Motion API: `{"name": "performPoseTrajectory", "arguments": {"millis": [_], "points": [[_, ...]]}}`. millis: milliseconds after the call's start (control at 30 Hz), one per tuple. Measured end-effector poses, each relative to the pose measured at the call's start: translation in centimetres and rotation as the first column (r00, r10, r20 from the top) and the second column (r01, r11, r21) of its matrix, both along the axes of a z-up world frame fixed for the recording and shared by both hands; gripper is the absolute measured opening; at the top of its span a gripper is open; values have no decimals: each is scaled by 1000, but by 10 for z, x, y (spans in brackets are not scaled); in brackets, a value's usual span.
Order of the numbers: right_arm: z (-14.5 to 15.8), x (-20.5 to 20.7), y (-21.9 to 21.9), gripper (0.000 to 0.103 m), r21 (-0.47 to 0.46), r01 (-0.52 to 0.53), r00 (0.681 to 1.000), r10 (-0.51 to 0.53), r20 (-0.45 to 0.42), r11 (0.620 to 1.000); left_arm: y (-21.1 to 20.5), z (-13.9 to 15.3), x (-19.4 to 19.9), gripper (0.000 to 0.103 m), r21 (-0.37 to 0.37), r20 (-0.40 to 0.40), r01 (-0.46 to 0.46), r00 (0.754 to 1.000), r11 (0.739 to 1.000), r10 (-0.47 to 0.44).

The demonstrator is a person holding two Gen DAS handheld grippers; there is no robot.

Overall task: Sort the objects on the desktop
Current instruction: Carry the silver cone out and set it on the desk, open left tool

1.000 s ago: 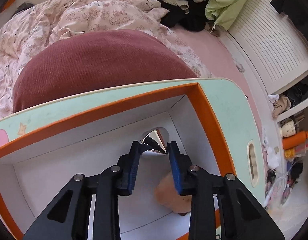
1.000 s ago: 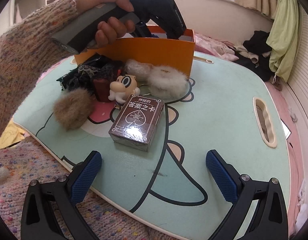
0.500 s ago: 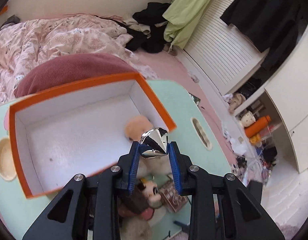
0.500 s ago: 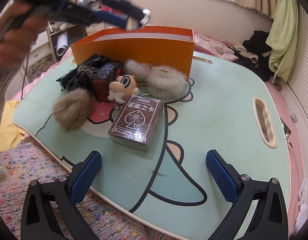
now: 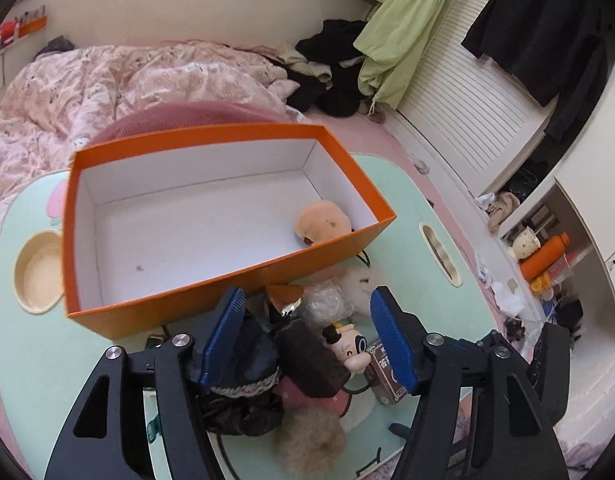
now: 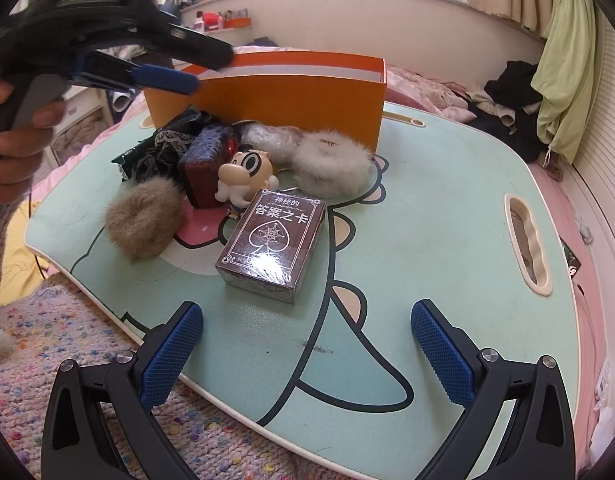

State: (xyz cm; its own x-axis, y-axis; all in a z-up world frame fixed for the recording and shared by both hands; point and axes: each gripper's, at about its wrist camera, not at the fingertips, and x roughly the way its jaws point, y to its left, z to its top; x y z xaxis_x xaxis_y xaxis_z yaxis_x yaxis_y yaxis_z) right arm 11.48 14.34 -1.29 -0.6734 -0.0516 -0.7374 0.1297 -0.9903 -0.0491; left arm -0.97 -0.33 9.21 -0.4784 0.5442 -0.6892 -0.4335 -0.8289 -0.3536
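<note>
- The left gripper point(image 5: 307, 336) hangs tilted downward above the clutter in front of the orange box point(image 5: 211, 292); its two blue fingers point(image 5: 223, 332) are spreading apart with nothing pressed between them, only the pile showing below in the gap.
- In the right wrist view the same gripper enters from the upper left, blurred, with a hand point(image 6: 15, 140) wrapped round its grey handle.
- The right gripper point(image 6: 307, 354) points down at the near edge of the bench point(image 6: 447, 220), fingers point(image 6: 171, 352) released wide and grasping nothing.
- Just beyond it lies one brown card box point(image 6: 271, 246) with a spade printed on top, flat on the bench.
- Behind the card box, touching or nearly so, stands one cartoon figurine point(image 6: 245, 178) with big round eyes, upright.
- Left of the figurine: one dark red box point(image 6: 205, 164), leaning, and one heap of black lacy fabric point(image 6: 163, 148).
- Furry pieces on the bench: one brown puff point(image 6: 143, 222) at the left, one grey-white fluffy ring point(image 6: 331, 166) at the right, and one paler tuft point(image 6: 267, 138) against the orange box wall.
- One orange box stands at the far side of the bench, open on top, white inside.
- Inside it lies one tan plush piece point(image 5: 321, 226), in the right near corner.
- The bench has one round cup recess point(image 5: 37, 272) and one slot handle point(image 6: 527, 252).
</note>
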Motion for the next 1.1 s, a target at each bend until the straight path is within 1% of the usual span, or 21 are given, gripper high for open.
{"name": "performPoseTrajectory", "arguments": {"millis": [67, 100, 167, 267, 333, 433, 500, 533, 567, 633, 667, 700, 733, 867, 1100], "points": [[0, 0, -1, 103, 0, 0, 1000, 0, 0, 1000, -11, 7, 17, 76, -1, -44, -2, 999, 1000, 2], [0, 0, 0, 103, 0, 0, 1000, 0, 0, 1000, -16, 9, 26, 79, -13, -60, 3, 998, 1000, -4], [0, 0, 0, 103, 0, 0, 1000, 0, 0, 1000, -24, 6, 43, 80, -61, -80, 5, 997, 998, -10], [0, 0, 0, 103, 0, 1, 1000, -1, 0, 1000, -34, -13, 68, 80, -151, -90, -17, 996, 988, 4], [0, 0, 0, 103, 0, 1, 1000, -1, 0, 1000, -38, -32, 81, 80, -214, -83, -19, 997, 977, 1], [0, 0, 0, 103, 0, 1, 1000, -1, 1, 1000, -38, -59, 95, 80, -277, -80, -4, 997, 961, -19], [0, 1, 0, 103, 0, 2, 1000, -2, 1, 1000, -33, -74, 99, 80, -332, -78, -6, 997, 943, -21], [0, 1, 0, 103, 1, 2, 1000, -2, 1, 1000, -30, -80, 99, 86, -339, -88, -13, 996, 941, -19], [0, 1, 0, 103, 2, 3, 1000, -3, 1, 1000, -29, -82, 98, 86, -331, -101, -24, 995, 943, -10], [1, 2, 1, 103, 2, 3, 1000, -3, 1, 1000, -25, -84, 93, 93, -317, -122, -61, 992, 946, 23], [1, 2, 1, 103, 2, 3, 1000, -3, 0, 1000, -23, -85, 91, 95, -316, -126, -68, 992, 946, 30], [1, 3, 1, 103, 2, 3, 1000, -3, 0, 1000, -20, -87, 87, 100, -316, -124, -72, 992, 946, 34], [1, 3, 1, 103, 1, 3, 1000, -3, 0, 1000, -17, -88, 83, 103, -316, -121, -74, 992, 946, 37], [1, 3, 1, 103, 1, 4, 1000, -4, 2, 1000, -12, -89, 78, 103, -314, -127, -70, 991, 947, 31], [2, 3, 1, 103, 1, 5, 1000, -5, 1, 1000, -12, -89, 87, 103, -304, -146, -87, 988, 949, 43]]}}
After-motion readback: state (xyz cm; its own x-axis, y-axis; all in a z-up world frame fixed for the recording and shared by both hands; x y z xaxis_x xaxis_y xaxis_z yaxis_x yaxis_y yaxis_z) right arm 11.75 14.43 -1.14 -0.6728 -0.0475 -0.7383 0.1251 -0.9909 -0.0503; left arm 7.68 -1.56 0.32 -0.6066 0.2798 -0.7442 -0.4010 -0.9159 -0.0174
